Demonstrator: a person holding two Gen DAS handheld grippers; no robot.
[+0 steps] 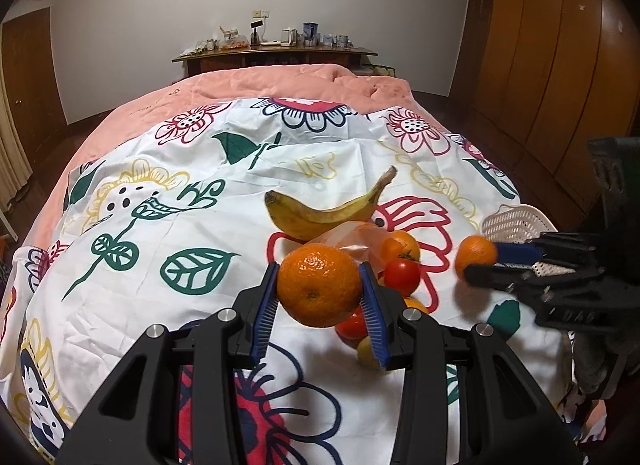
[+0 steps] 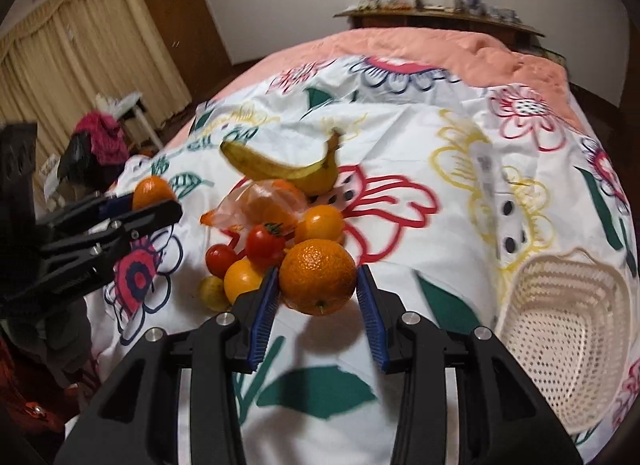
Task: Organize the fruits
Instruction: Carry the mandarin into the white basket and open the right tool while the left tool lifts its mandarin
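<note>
the mandarins [image 1: 319, 285] [image 2: 317, 282] are deep orange, the banana [image 1: 328, 213] yellow with brown flecks, the cherry tomatoes [image 2: 265, 245] glossy red. the sheet [image 1: 160, 225] is white with red, green, yellow and navy flowers and leaves; the quilt [image 1: 280, 81] salmon pink; the perforated basket [image 2: 568, 329] cream.

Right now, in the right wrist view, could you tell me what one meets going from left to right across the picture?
Left gripper with its orange → small tomato → larger tomato → orange held in the right gripper → white basket.
</note>
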